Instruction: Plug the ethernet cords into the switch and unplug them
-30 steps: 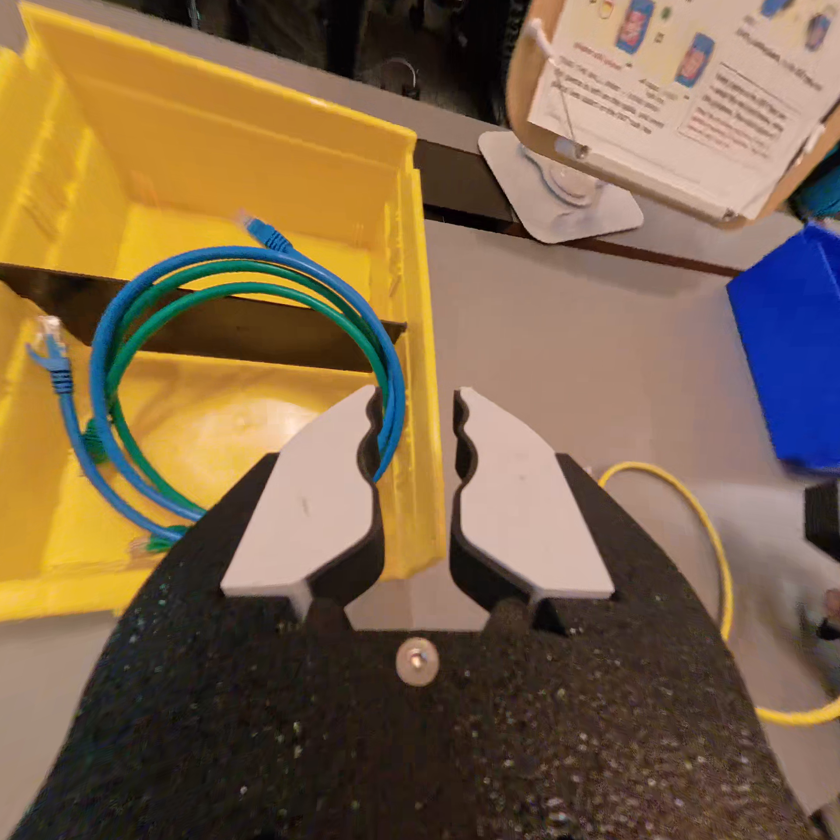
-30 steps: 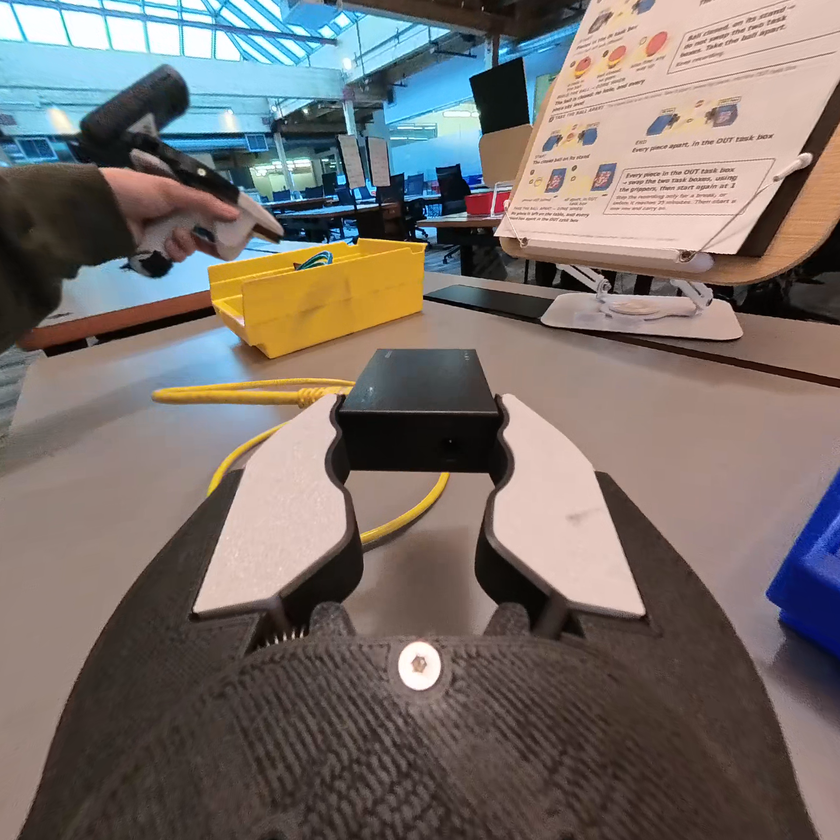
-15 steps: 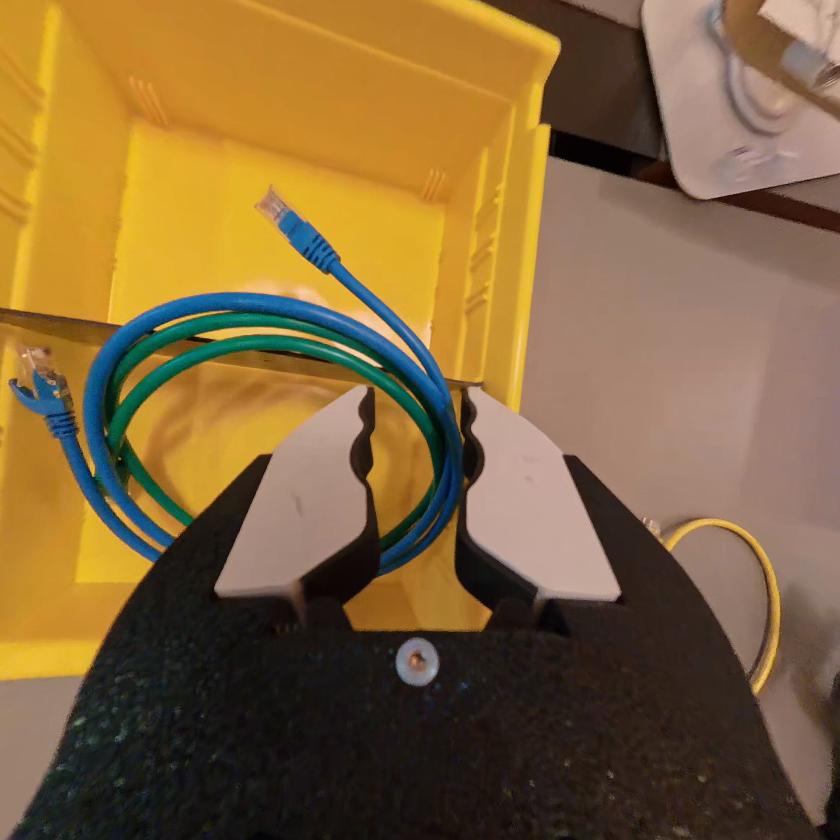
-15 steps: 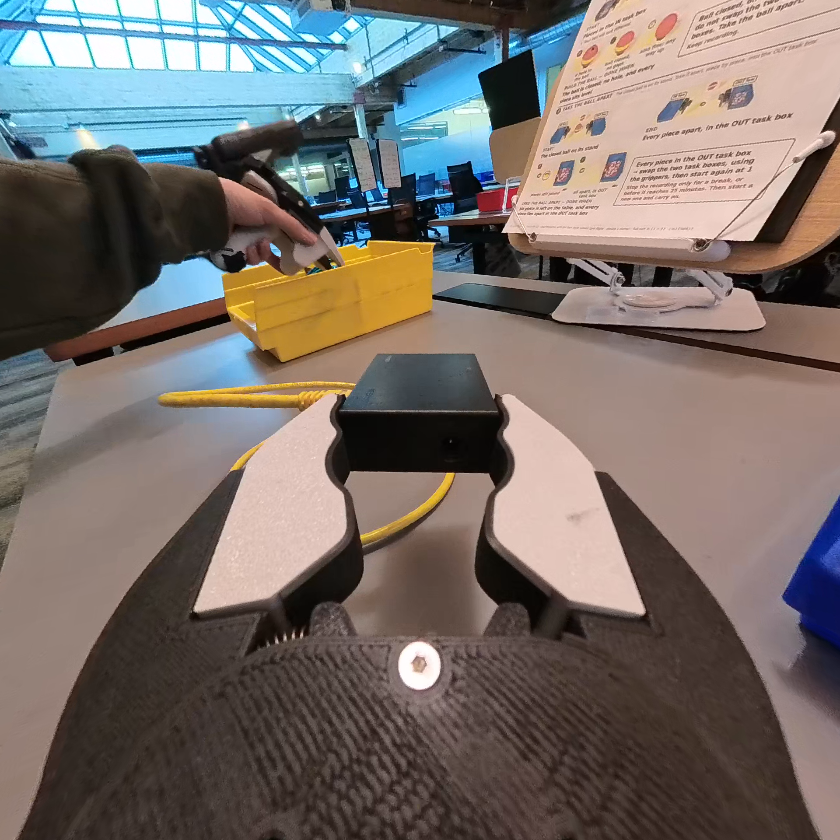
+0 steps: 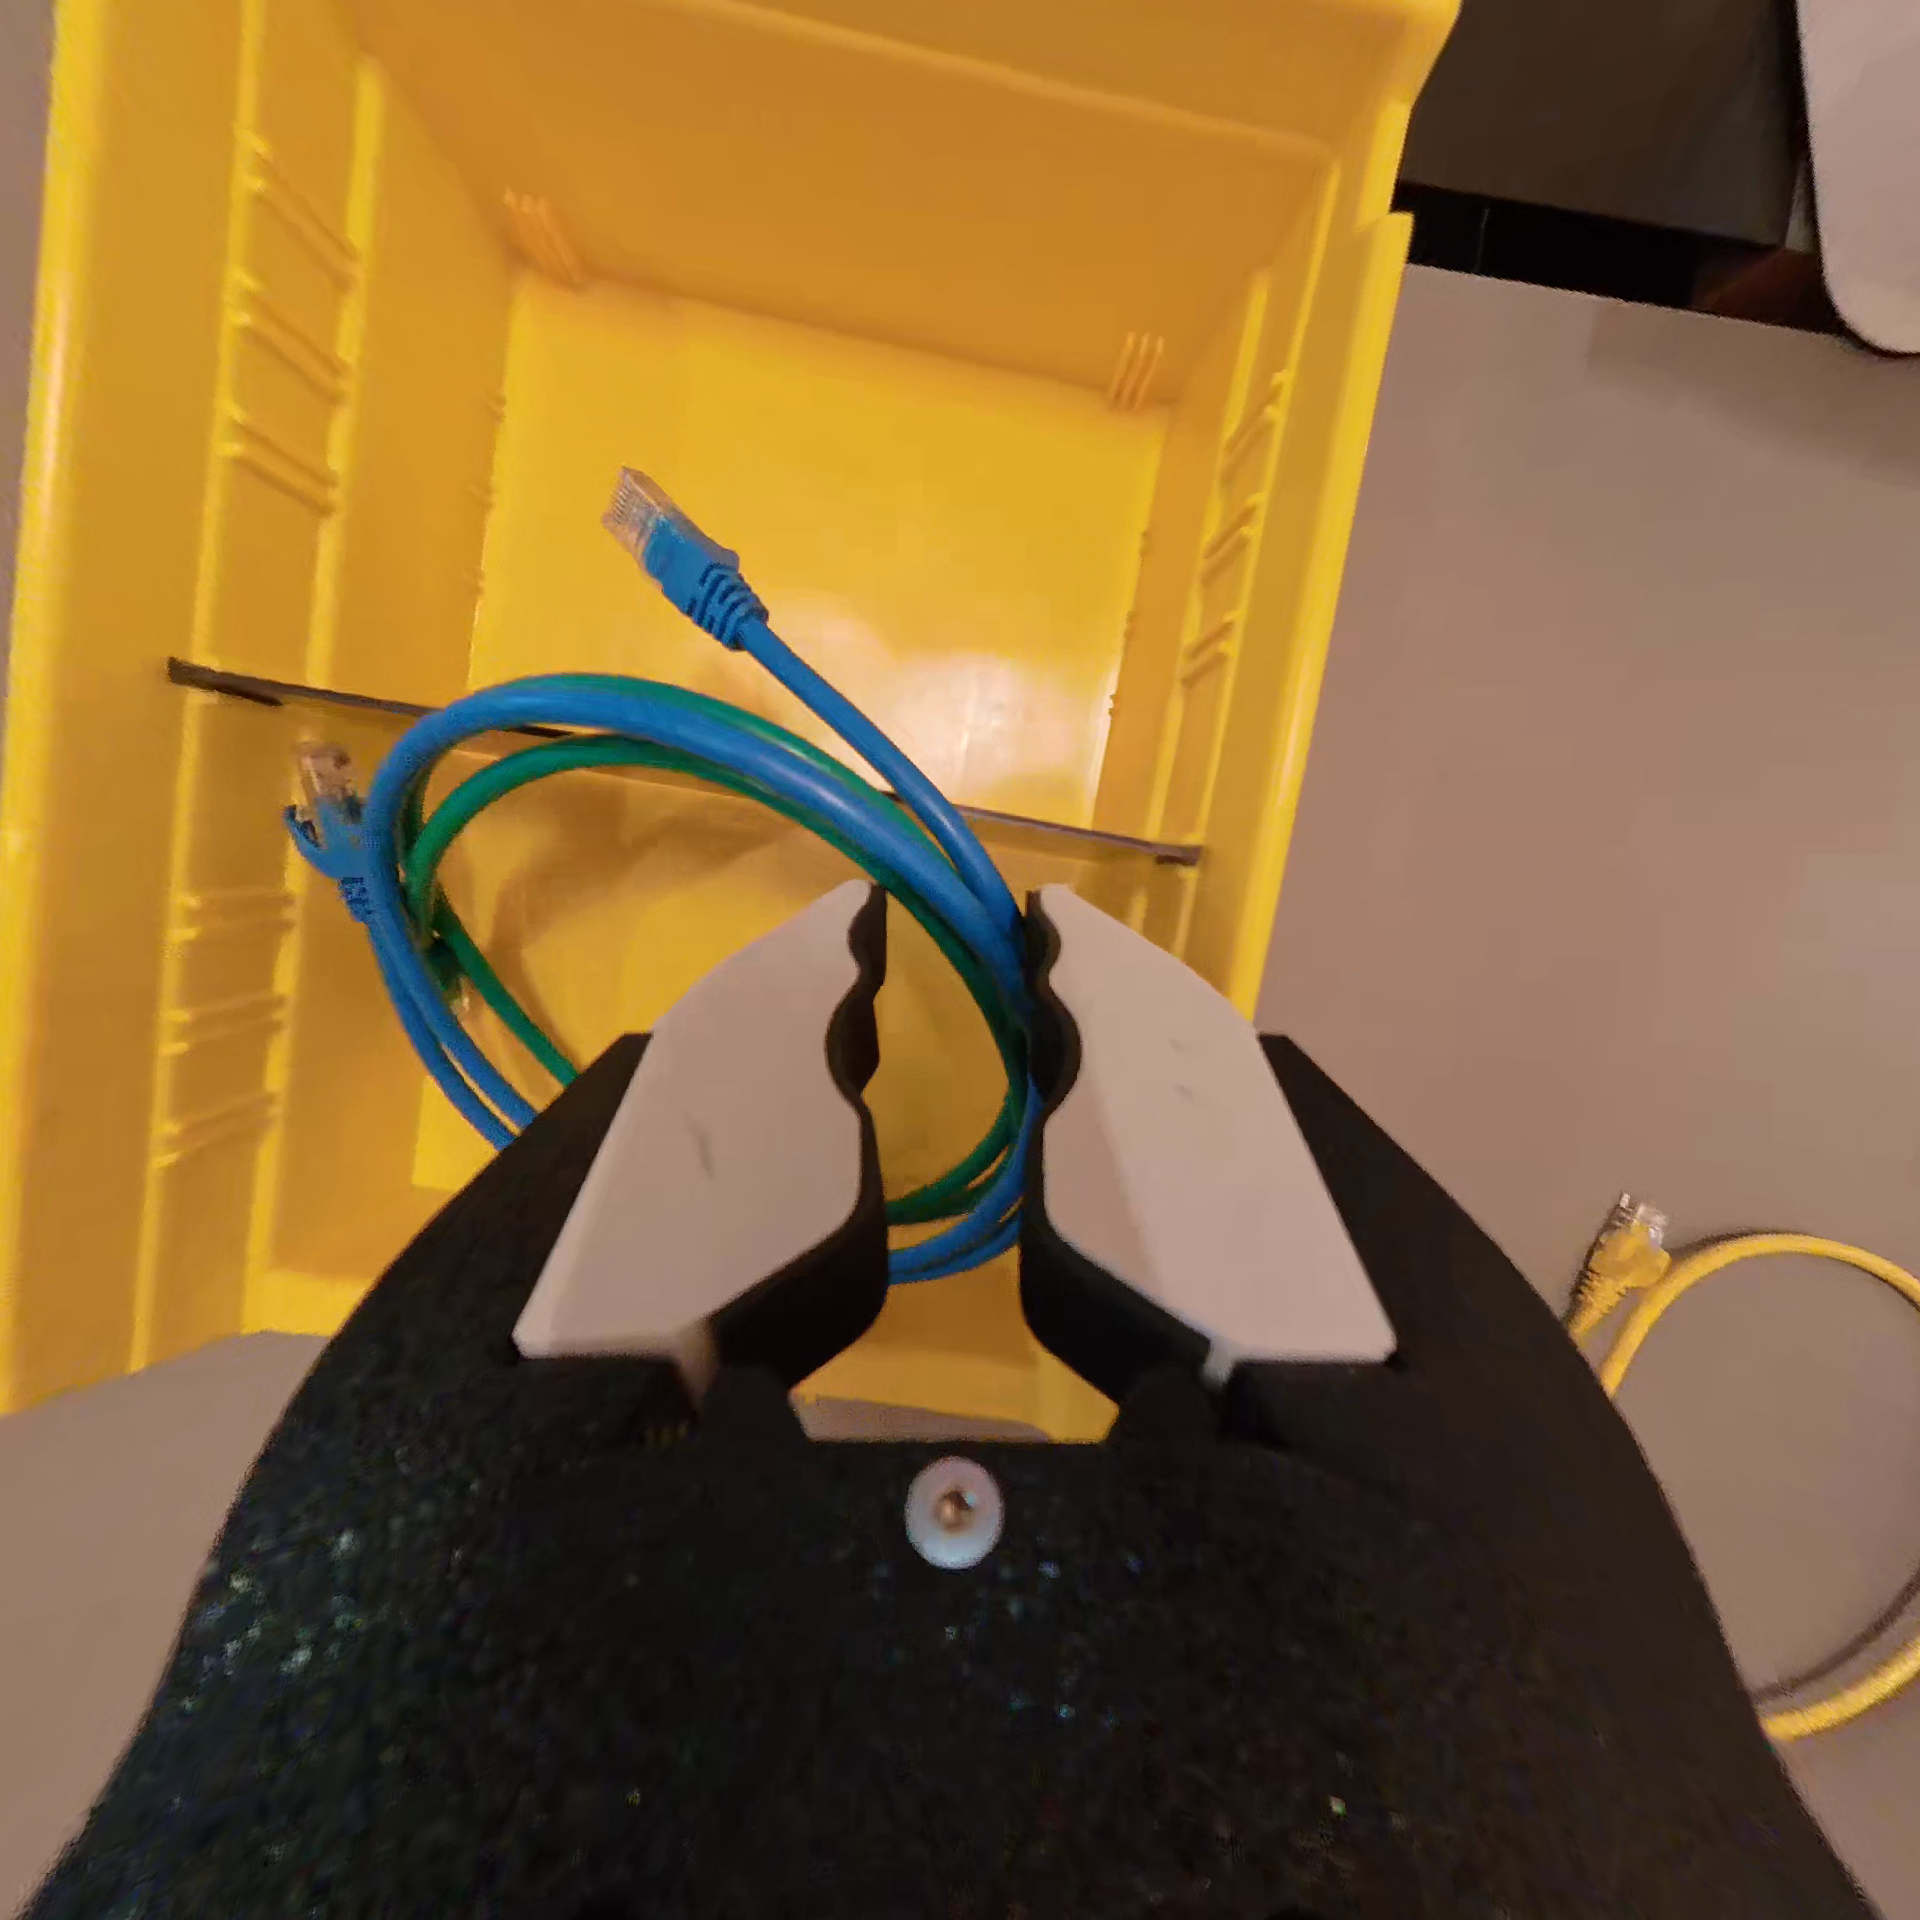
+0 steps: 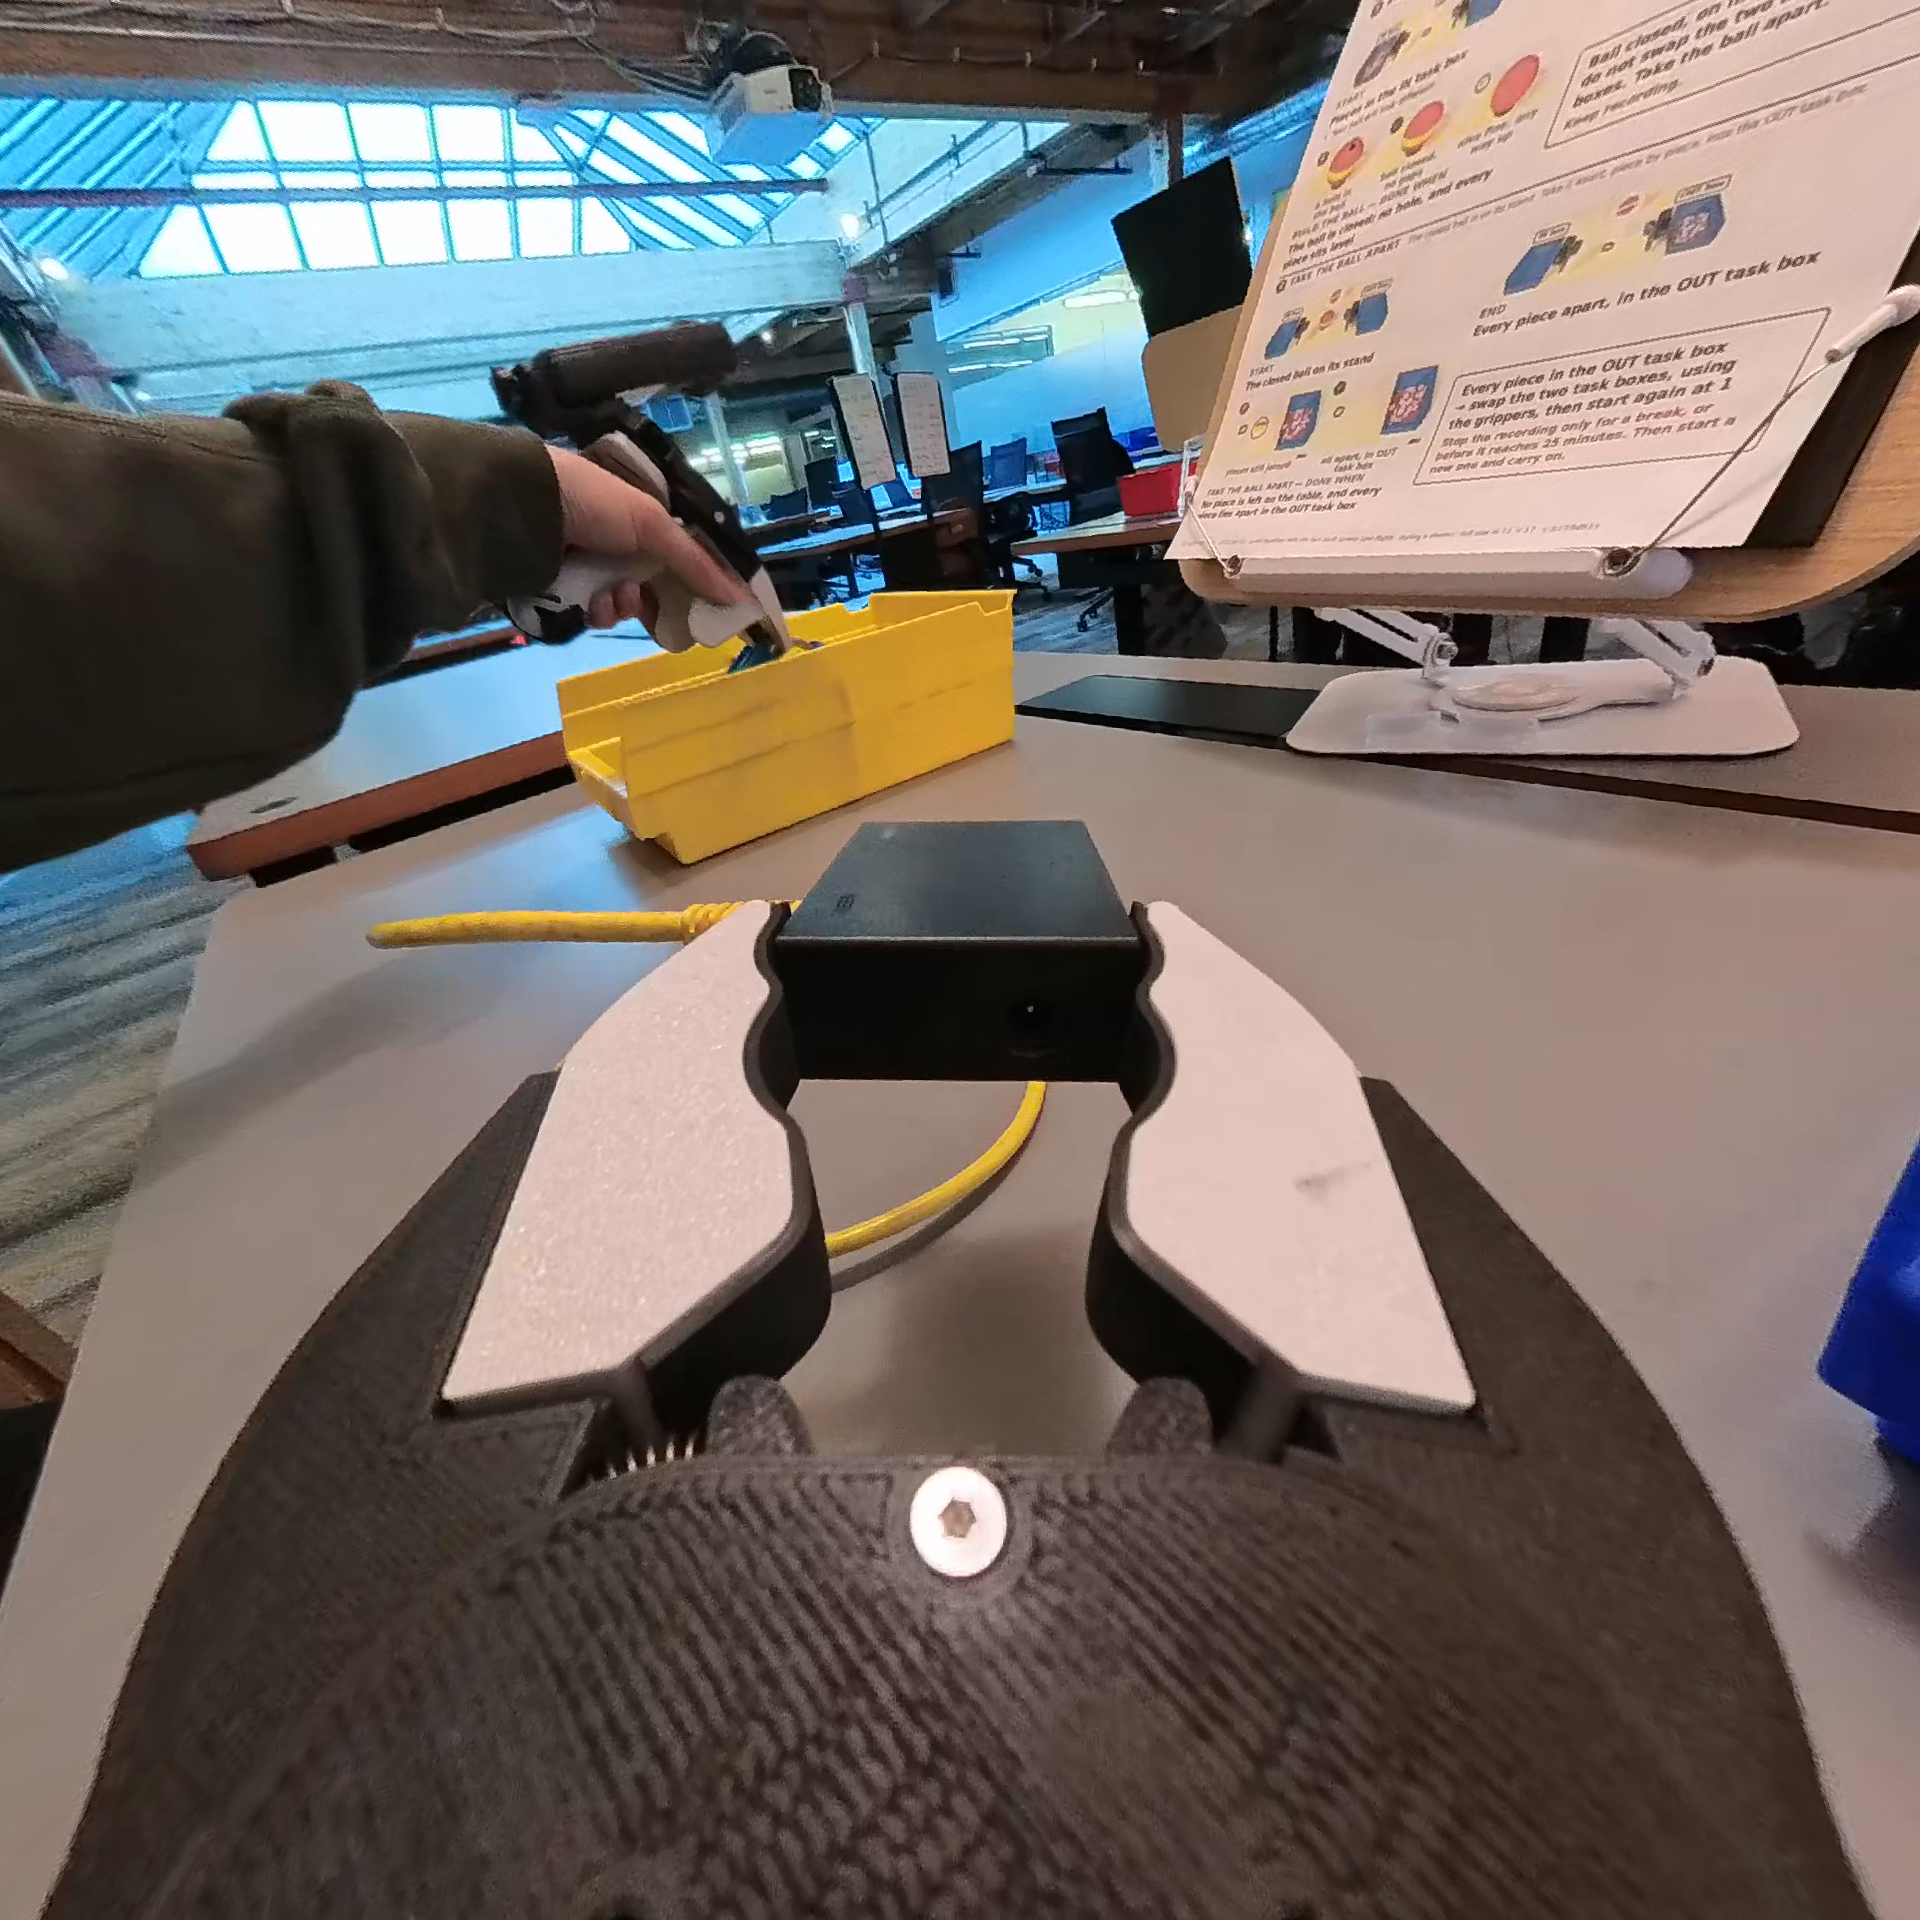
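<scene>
A blue cord and a green cord lie coiled together in a yellow bin, draped over its black divider. My left gripper is open inside the bin. Its fingers straddle the right side of the coil, and the cords run along the right finger. My right gripper is shut on the black switch and holds it on the table. A yellow cord loops beside and under the switch. One of its plugs lies free on the table.
A document stand with a printed sheet and a white base stands at the back right. A blue bin is at the right edge. The person's sleeve reaches over the table's left edge.
My left gripper has moved from beside the bin's right wall over and down into the bin, so the coil now sits between its fingers. The right gripper holds the switch still.
</scene>
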Motion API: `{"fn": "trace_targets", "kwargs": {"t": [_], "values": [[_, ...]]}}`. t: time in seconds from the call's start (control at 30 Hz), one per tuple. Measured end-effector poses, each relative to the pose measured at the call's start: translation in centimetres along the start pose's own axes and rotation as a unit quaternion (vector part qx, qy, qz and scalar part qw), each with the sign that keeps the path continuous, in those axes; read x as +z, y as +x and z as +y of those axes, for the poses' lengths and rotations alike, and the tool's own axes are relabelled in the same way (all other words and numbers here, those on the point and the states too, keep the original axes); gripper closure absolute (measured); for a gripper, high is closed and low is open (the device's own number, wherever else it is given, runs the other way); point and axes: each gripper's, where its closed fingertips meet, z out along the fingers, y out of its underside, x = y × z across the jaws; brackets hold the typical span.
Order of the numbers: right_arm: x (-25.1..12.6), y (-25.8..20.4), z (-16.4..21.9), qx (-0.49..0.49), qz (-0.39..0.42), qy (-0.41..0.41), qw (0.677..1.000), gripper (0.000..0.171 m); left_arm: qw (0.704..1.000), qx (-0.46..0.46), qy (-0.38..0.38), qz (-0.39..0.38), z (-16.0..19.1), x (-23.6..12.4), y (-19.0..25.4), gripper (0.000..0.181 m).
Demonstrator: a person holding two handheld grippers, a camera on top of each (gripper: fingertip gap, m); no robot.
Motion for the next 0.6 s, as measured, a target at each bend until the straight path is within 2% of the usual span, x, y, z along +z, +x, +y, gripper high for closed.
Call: {"fn": "trace_targets", "kwargs": {"t": [0.3, 0.33, 0.6], "values": [[0.0, -0.1, 0.0, -0.005, 0.001, 0.000, 1.000, 0.110, 0.997, -0.008, -0.011, 0.071, 1.2, -1.4, 0.9, 0.161], [0.0, -0.1, 0.0, -0.007, 0.002, -0.001, 1.000, 0.110, 0.997, -0.006, -0.008, 0.082, 1.3, -1.5, 1.1, 0.165], [0.0, -0.3, 0.0, -0.014, 0.000, -0.002, 1.000, 0.110, 0.990, 0.053, 0.014, 0.131, 2.0, -3.1, 1.6, 0.176]]}}
